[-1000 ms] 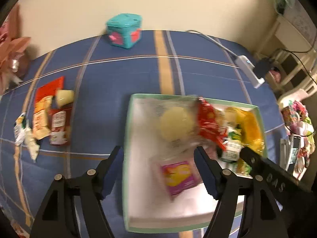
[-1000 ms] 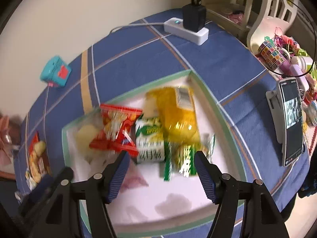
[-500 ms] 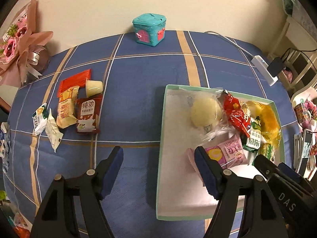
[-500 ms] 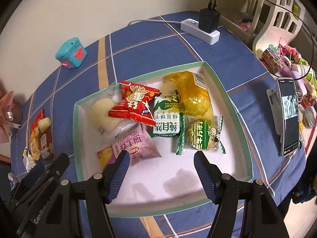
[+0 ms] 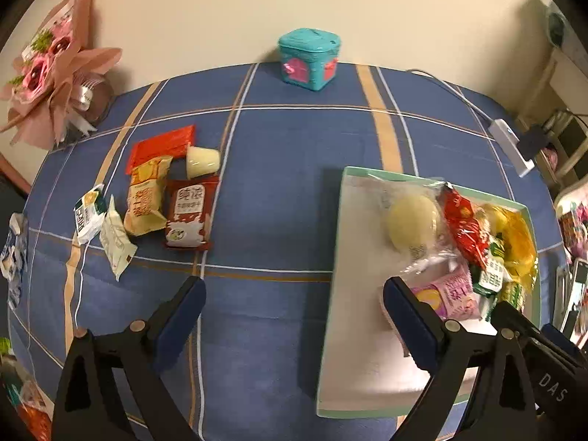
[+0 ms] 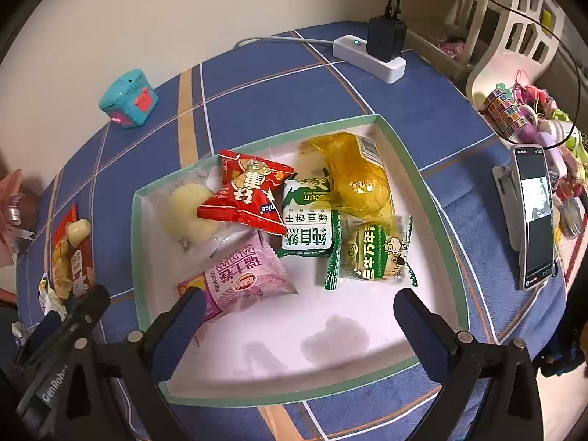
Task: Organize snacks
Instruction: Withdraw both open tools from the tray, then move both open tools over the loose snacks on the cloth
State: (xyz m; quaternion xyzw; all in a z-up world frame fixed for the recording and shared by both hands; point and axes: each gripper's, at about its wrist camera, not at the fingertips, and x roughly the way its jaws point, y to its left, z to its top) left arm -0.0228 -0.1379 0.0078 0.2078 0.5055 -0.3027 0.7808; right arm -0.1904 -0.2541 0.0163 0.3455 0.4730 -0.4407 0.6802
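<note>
A lived-in room of a home, not a workplace. A table covered in a blue plaid cloth [image 5: 286, 169] stands against a plain cream wall. On it sit a pink-wrapped flower bouquet [image 5: 55, 73], a small teal toy box [image 5: 308, 57], a white power strip [image 6: 369, 58] with a black charger plugged in, and a phone [image 6: 534, 217] propped on a stand. Beside the table are a white chair [image 6: 514, 29] and a jumble of colourful trinkets [image 6: 522, 117].
</note>
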